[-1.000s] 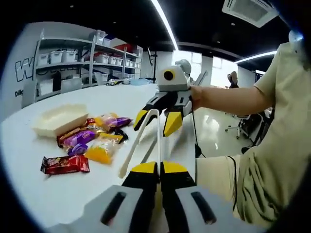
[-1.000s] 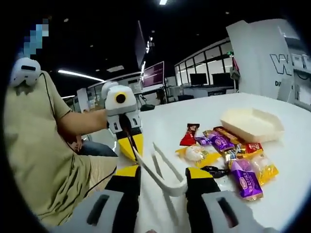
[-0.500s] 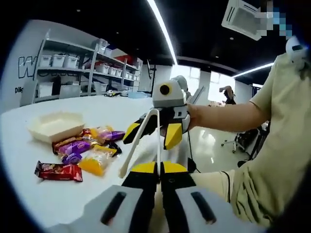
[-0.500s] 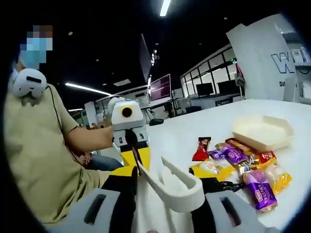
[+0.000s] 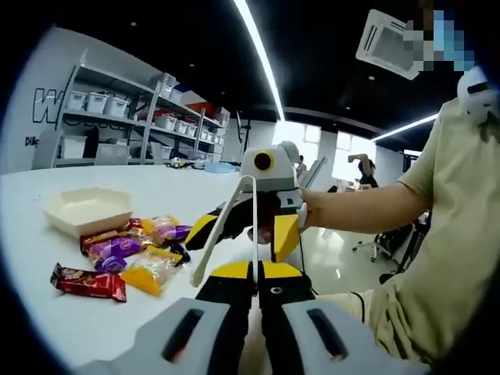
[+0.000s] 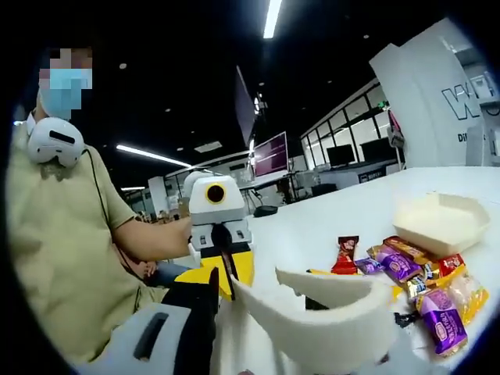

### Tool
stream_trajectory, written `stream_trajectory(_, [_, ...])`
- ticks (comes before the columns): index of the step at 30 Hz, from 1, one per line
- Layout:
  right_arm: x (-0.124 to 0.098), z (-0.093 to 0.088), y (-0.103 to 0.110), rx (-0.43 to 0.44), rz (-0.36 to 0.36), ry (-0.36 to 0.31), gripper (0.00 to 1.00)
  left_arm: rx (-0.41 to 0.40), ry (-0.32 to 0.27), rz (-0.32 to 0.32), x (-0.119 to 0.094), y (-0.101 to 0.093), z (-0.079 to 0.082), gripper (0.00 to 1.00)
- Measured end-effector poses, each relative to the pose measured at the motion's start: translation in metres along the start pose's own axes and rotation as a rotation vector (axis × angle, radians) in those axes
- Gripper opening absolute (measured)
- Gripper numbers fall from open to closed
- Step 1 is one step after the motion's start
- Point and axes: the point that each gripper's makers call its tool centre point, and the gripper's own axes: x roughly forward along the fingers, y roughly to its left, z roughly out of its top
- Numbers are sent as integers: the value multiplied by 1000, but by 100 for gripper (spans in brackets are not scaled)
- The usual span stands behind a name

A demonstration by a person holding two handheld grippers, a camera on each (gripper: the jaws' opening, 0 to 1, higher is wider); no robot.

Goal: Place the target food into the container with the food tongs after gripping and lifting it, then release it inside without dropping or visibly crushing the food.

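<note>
White food tongs (image 5: 251, 205) stand up from my left gripper (image 5: 255, 269), which is shut on the tip of one arm. My right gripper (image 5: 244, 230) faces it with its yellow jaws spread open on either side of the tongs' hinge end. In the right gripper view the tongs (image 6: 328, 320) loom large and close, with the left gripper (image 6: 221, 269) behind them. Wrapped snacks (image 5: 133, 242) lie in a loose pile on the white table (image 6: 336, 219). A shallow cream container (image 5: 86, 209) sits just behind the pile, also seen as the container (image 6: 441, 223).
A red wrapper (image 5: 86, 283) lies apart at the near edge of the pile, and a purple packet (image 6: 441, 316) at the other side. The person holding the grippers sits at the table edge (image 5: 437, 258). Shelves with bins (image 5: 125, 117) stand far behind.
The right gripper has closed in on the tongs' hinge end, which now looks much bigger in its view. The left gripper still holds the same arm. The snacks and container have not moved.
</note>
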Motion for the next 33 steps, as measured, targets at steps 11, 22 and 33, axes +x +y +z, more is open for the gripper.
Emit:
stream_trajectory(11, [0, 7, 0, 20, 3, -66, 31, -12, -30, -18, 0, -4, 5, 0])
stream_trajectory(22, [3, 14, 10, 31, 47, -112, 28, 6, -37, -62, 2, -11, 10, 0])
stream_trajectory(33, [3, 17, 11, 43, 58, -128, 28, 18, -17, -75, 2, -13, 12, 0])
